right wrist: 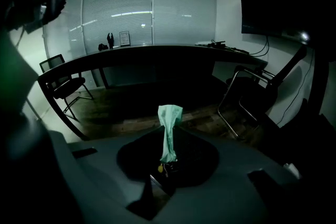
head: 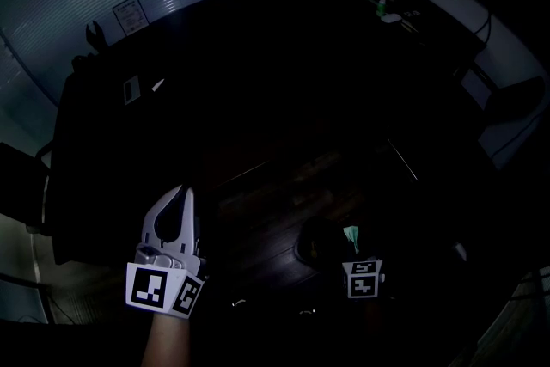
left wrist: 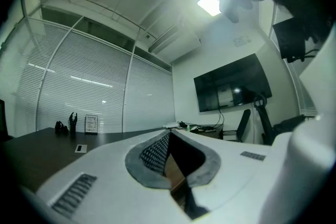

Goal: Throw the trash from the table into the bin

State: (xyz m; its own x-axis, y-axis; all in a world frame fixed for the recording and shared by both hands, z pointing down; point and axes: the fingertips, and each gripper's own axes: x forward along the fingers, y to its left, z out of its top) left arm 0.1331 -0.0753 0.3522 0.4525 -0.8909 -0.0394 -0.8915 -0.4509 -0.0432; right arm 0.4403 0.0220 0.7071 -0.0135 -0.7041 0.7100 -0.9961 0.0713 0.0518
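Pinching a pale green scrap of trash, the right claw is clenched on its lower end, and the rest of the scrap sticks up past the tips. The scrap is held low over the wooden floor, in front of the long dark table, not on it. The left claw is clenched too, with nothing in it, and points level toward the blinds.

Table ahead, chair right, floor open

Dim office, long dark table, blinds-covered glass wall, wall-mounted screen, wooden floor
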